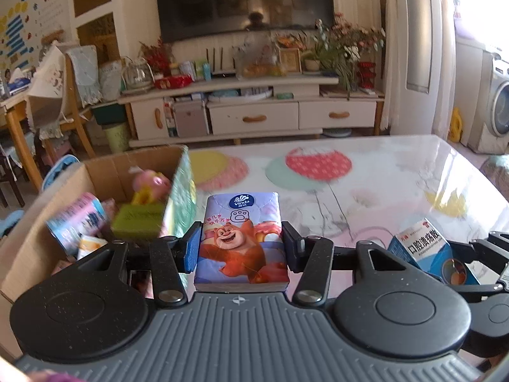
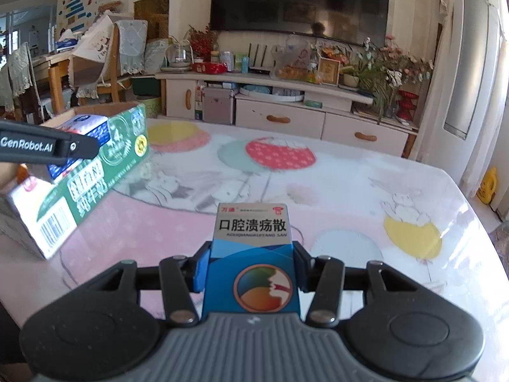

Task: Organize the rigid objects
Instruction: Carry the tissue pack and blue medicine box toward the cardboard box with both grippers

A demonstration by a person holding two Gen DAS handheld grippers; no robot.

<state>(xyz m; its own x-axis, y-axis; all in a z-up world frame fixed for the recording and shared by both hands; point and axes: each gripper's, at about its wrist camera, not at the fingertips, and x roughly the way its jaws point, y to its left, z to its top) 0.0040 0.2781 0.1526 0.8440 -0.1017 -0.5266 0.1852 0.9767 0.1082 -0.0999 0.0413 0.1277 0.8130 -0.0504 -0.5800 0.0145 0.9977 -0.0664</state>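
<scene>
**Both hand-held grippers clamped on packs beside the cardboard box**

To the left of the left hand-held gripper (image 1: 241,248) stands an open cardboard box (image 1: 95,172) on the table (image 1: 366,184). Inside it, blurred, lie a pink and blue can (image 1: 78,219), a green block (image 1: 138,219) and a pink and yellow toy (image 1: 149,187). The box's near wall, printed green, rises just beside the gripper's left finger.

The left hand-held gripper is clamped on a tissue pack (image 1: 241,238) with a cartoon bear on it; its blue pads (image 1: 192,248) press the pack's two long sides, and the pack points straight ahead, level, above the table.

To the right of it, seen at the edge of the left wrist view, the right hand-held gripper (image 2: 251,273) is closed on a blue medicine box (image 2: 253,261). In the right wrist view that box stands upright between the pads, its grey label with black Chinese characters facing the camera and a round face logo below. It is held over the pink part of the patterned table cover, with the box well to the gripper's left and the left gripper's black finger crossing in front of that box's green side.

Ahead of both, beyond the table's far edge, stands a white TV cabinet (image 2: 286,108) under a dark television (image 2: 299,0).
</scene>
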